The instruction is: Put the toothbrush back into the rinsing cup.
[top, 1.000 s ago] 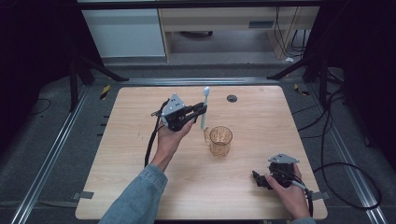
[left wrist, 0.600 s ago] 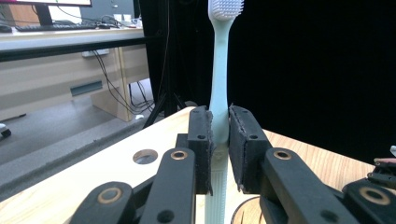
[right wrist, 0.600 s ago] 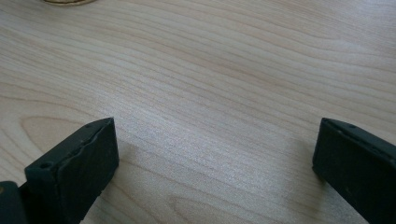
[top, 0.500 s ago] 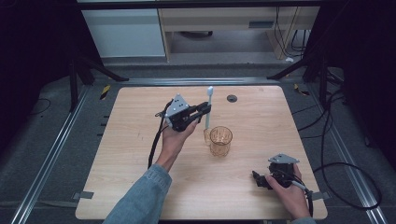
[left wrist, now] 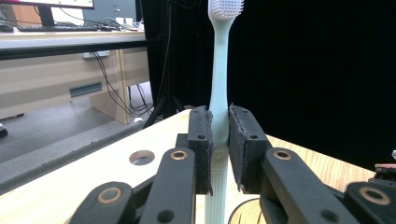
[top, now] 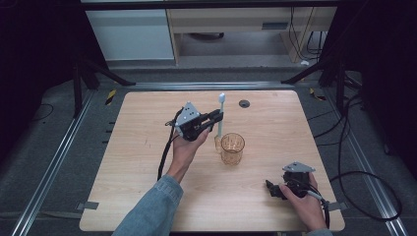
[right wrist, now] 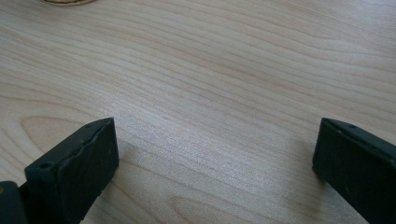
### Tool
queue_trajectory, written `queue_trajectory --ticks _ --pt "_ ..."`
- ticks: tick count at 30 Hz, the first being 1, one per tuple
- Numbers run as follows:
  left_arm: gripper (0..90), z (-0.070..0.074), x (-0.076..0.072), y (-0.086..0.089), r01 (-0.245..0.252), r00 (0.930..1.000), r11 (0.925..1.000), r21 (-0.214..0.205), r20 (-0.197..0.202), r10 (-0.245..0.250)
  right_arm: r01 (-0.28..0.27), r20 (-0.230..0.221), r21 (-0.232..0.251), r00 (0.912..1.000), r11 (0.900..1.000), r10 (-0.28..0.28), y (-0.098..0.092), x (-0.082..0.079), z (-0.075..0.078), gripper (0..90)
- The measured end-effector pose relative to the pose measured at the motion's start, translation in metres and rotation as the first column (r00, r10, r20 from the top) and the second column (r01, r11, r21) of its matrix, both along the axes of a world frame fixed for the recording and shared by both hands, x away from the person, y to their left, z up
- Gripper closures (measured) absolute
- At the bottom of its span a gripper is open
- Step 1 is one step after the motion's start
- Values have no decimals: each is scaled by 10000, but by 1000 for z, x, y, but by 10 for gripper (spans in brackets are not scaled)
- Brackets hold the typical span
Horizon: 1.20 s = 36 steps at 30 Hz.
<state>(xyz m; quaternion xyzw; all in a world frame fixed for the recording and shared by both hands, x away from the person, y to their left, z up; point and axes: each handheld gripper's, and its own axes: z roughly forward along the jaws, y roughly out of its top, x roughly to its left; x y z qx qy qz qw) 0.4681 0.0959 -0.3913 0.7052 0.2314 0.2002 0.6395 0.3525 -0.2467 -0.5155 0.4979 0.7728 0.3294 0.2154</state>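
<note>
The wooden table (top: 147, 196) bears an amber glass cup (top: 232, 148). The left gripper (left wrist: 219, 140) pinches a pale blue toothbrush (left wrist: 219, 84) just beside that cup, long axis upright, bristled head on top. The right gripper (right wrist: 215, 163) rests on the table, jaws spread, well apart from the cup. No writing is readable

Pale matt wood-grain counter (top: 147, 162); smooth plastic toothbrush (left wrist: 219, 93); clear amber ribbed cup (top: 232, 148) (glass or plastic, unclear).

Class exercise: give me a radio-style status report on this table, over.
Left gripper shut on toothbrush, upright, head up. Right gripper open, low over bare table. Amber cup beside the brush; nothing in the way.
</note>
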Motion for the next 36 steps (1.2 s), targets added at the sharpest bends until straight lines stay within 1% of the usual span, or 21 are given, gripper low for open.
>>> queue_trajectory --ticks 6,9,15,19,24,25,27,29,31,36 --pt "786 -5 0 -1 -88 10000 10000 22 -26 88 1 -1 1 10000 10000 -1 0 0 0 7" --pt "786 -7 0 -2 -83 10000 9999 -115 -30 83 2 -2 2 10000 10000 -2 0 0 0 7" --pt "786 -12 -1 -4 -70 10000 9999 -118 -45 70 4 -3 6 10000 10000 -4 0 0 0 7" --pt "786 -16 0 -5 -99 9999 9999 -48 -64 98 2 -1 2 10000 10000 -2 0 0 0 7" --pt "786 -22 -1 -5 -141 9998 9999 -87 -129 140 7 -4 6 10000 10000 -7 0 0 0 7" --pt "786 -23 -1 -5 -168 9998 9999 -18 -96 168 8 -3 6 10000 10000 -8 0 0 0 7" --pt "786 -26 -1 -5 -175 9998 9998 -27 -126 175 8 -3 6 10000 10000 -8 0 0 0 7" --pt "786 -27 -1 -5 -153 9998 9998 123 -96 154 9 -2 6 10000 10000 -9 0 0 0 7" --pt "785 -30 -2 -5 -164 9998 9999 -2 -151 164 8 -3 5 10000 10000 -8 0 0 0 7" --pt "785 -36 -2 -5 -208 9995 9998 -22 -230 207 8 -2 5 10000 10000 -8 0 0 0 7"
